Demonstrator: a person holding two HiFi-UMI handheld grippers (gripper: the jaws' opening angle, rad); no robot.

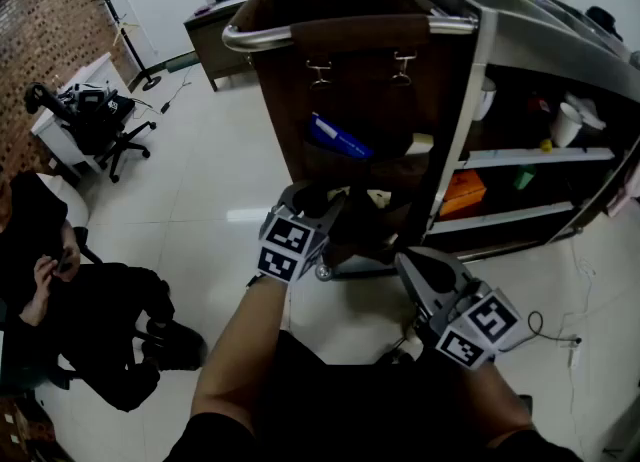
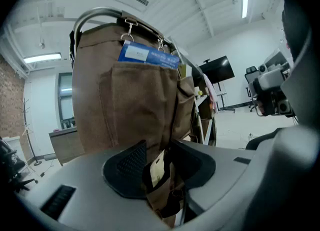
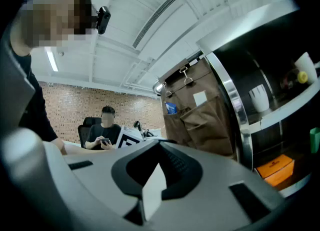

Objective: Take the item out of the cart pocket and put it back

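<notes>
A brown fabric bag (image 1: 350,80) hangs from the cart's chrome handle (image 1: 300,35). A blue card-like item (image 1: 338,138) sticks out of its upper pocket, and this blue item (image 2: 148,55) also shows in the left gripper view. My left gripper (image 1: 318,202) is at the bag's lower pockets. Its jaws (image 2: 159,167) are closed on a brown packet with a cream label (image 2: 156,171) that fills the gap. My right gripper (image 1: 412,265) hangs lower, off to the right of the bag. It (image 3: 157,175) is shut on a thin white card (image 3: 154,190).
The cart's side shelves (image 1: 540,155) hold an orange box (image 1: 462,190) and white cups (image 1: 566,122). A person sits at the left (image 1: 70,290), with an office chair (image 1: 105,125) and a desk behind. A cable (image 1: 575,340) lies on the floor at the right.
</notes>
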